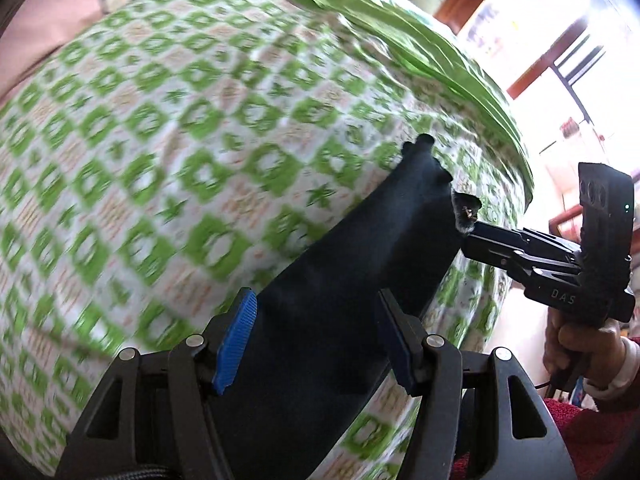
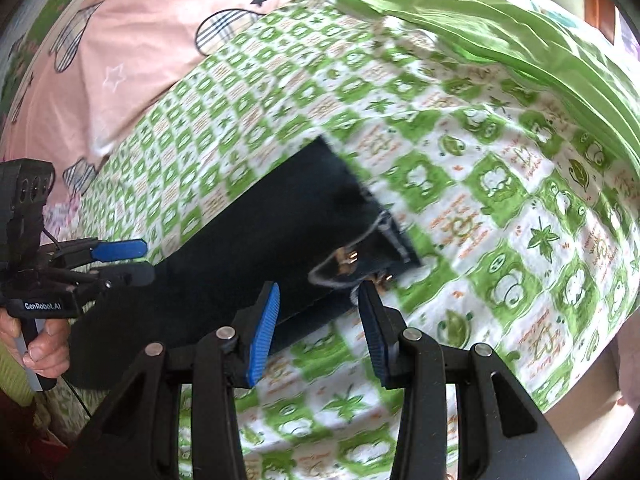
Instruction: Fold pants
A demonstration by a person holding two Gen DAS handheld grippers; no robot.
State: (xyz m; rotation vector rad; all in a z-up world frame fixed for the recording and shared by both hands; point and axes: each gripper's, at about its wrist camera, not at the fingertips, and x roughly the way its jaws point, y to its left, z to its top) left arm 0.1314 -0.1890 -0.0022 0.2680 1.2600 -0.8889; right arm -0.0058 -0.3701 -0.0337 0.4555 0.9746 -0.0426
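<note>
1. The left gripper (image 1: 316,300) has its jaws well apart. In its own view the dark pants (image 1: 340,280) run under the gap and up toward 1 o'clock. The blue pads (image 1: 236,340) stand on each side of the cloth and I do not see them press it.
2. From the right wrist view this same gripper is at 9 o'clock, with the two fingers parted above the near edge of the pants. A hand (image 2: 40,344) grips its handle from below.
3. The right gripper (image 2: 319,290) is also parted, less wide. Between its pads I see the lower edge of the pants and some bedsheet, so nothing is clamped there.
4. Its right fingertip is just beside the waistband, where small metal buttons (image 2: 352,258) and a pale fuzzy lining show. I cannot tell if it touches.
5. In the left wrist view the right gripper comes in from 3 o'clock with its tips at the waist end of the pants, and the right hand (image 1: 580,344) is under it.
6. The pants lie flat as a long strip on the green-and-white printed bedsheet (image 2: 480,184). The waist end points to 3 o'clock in the right wrist view.
7. A plain green folded blanket (image 2: 520,32) is at 1 o'clock on the bed, well apart from the pants.
8. A pink cover (image 2: 140,40) with stars lies at 11 o'clock.
9. A bright window (image 1: 540,20) is at 2 o'clock in the left wrist view.
</note>
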